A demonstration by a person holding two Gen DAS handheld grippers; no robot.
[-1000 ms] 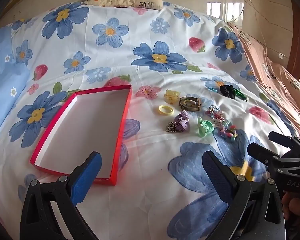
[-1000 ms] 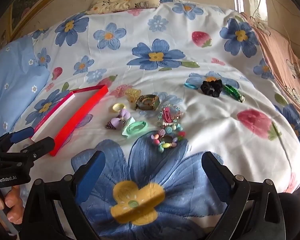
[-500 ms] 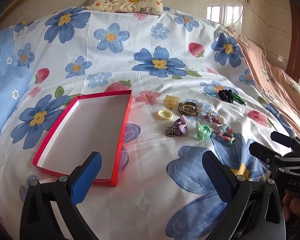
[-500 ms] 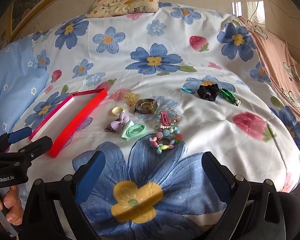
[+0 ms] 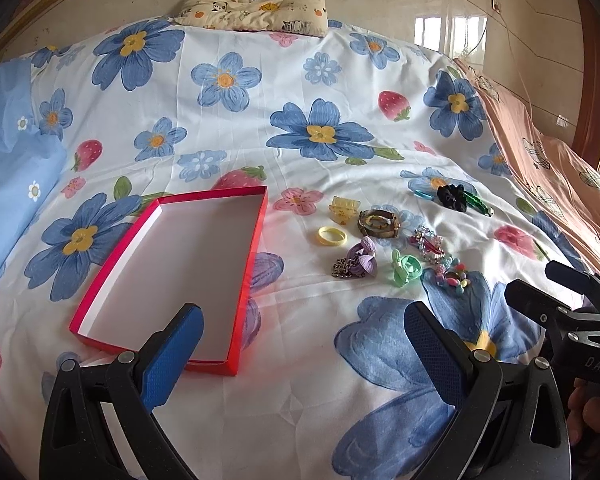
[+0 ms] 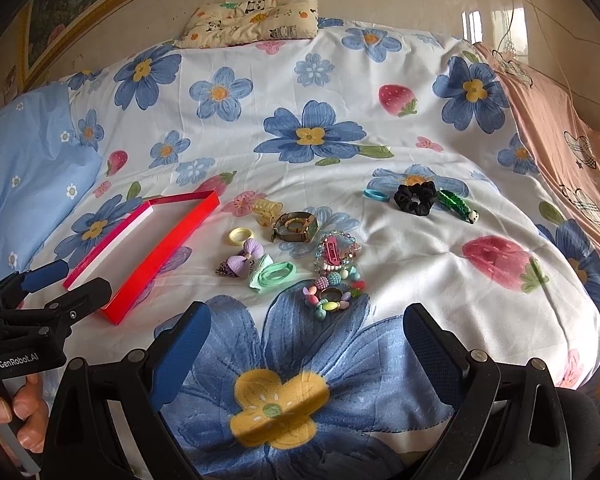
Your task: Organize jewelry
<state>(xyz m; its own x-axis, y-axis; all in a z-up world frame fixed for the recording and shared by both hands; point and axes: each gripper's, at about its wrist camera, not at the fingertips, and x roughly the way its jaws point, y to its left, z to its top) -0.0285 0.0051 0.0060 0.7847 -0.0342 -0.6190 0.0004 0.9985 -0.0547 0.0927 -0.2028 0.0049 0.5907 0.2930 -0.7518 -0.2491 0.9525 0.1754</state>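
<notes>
A shallow red box (image 5: pixel 172 276) with a white inside lies empty on the flowered bedspread; it also shows in the right wrist view (image 6: pixel 162 254). To its right lies a cluster of jewelry: yellow ring (image 5: pixel 332 236), yellow claw clip (image 5: pixel 343 208), bronze watch (image 5: pixel 378 223), purple bow on a chain (image 5: pixel 358 264), green hair tie (image 5: pixel 406 267), beaded bracelets (image 6: pixel 334 276). Farther right lie a black scrunchie (image 6: pixel 415 198), a blue band (image 6: pixel 376 195) and a green clip (image 6: pixel 456 205). My left gripper (image 5: pixel 300 344) is open and empty near the box's front edge. My right gripper (image 6: pixel 304 340) is open and empty in front of the beads.
A panda-print pillow (image 5: pixel 256 6) lies at the head of the bed. A light blue pillow (image 5: pixel 8 168) is at the left. A peach blanket (image 5: pixel 548 168) runs along the right side. The wall stands behind the bed.
Both grippers have drawn back and risen a little, so the bed and items look smaller and farther. Nothing on the bed has moved.
</notes>
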